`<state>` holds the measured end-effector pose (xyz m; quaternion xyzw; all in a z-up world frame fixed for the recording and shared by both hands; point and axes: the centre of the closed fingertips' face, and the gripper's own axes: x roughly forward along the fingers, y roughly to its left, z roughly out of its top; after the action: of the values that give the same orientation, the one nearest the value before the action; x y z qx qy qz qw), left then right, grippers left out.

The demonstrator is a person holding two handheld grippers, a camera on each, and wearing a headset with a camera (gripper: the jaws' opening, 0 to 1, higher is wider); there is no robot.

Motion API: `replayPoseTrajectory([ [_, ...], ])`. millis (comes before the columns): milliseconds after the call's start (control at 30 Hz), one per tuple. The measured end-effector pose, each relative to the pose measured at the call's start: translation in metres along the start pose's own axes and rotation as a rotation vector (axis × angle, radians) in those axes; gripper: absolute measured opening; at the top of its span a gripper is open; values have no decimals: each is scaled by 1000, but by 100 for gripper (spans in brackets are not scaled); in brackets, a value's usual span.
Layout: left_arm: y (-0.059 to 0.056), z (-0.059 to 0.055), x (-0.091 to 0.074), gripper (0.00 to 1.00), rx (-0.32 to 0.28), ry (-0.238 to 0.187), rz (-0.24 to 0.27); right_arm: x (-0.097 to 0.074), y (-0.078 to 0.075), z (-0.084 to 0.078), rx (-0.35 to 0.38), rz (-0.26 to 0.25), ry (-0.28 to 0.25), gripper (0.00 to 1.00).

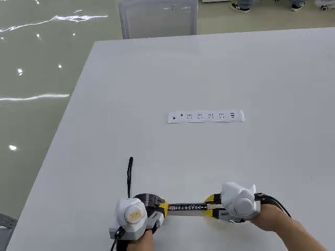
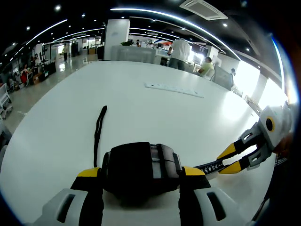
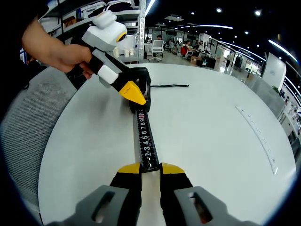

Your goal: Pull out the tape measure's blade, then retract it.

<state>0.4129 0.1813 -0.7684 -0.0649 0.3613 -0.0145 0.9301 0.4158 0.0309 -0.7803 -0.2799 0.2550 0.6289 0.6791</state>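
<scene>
Black tape measure case (image 2: 138,160) is clamped by left tongs (image 2: 141,173) near the white desk's (image 1: 209,68) front edge. Its short black numbered blade (image 3: 146,141) is pinched at the tip by right tongs (image 3: 150,168).

Risk: if the pinch is slackened, the blade may be snapped back.

White power strip (image 1: 205,116) well apart. Glossy floor (image 1: 36,63), open office beyond.

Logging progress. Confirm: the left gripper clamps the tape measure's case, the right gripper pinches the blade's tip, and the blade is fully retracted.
Not retracted: the right gripper view shows the blade drawn out between the case and the right gripper. The rest holds.
</scene>
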Motion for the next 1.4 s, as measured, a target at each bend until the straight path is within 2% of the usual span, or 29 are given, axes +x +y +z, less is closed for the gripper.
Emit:
replayPoseTrajectory([
  [633, 1, 1, 0, 62, -23, -3, -7, 21, 2, 22, -13, 7, -10, 12],
  [1400, 2, 1, -1, 63, -37, -3, -20, 56, 11, 53, -22, 5, -27, 12],
])
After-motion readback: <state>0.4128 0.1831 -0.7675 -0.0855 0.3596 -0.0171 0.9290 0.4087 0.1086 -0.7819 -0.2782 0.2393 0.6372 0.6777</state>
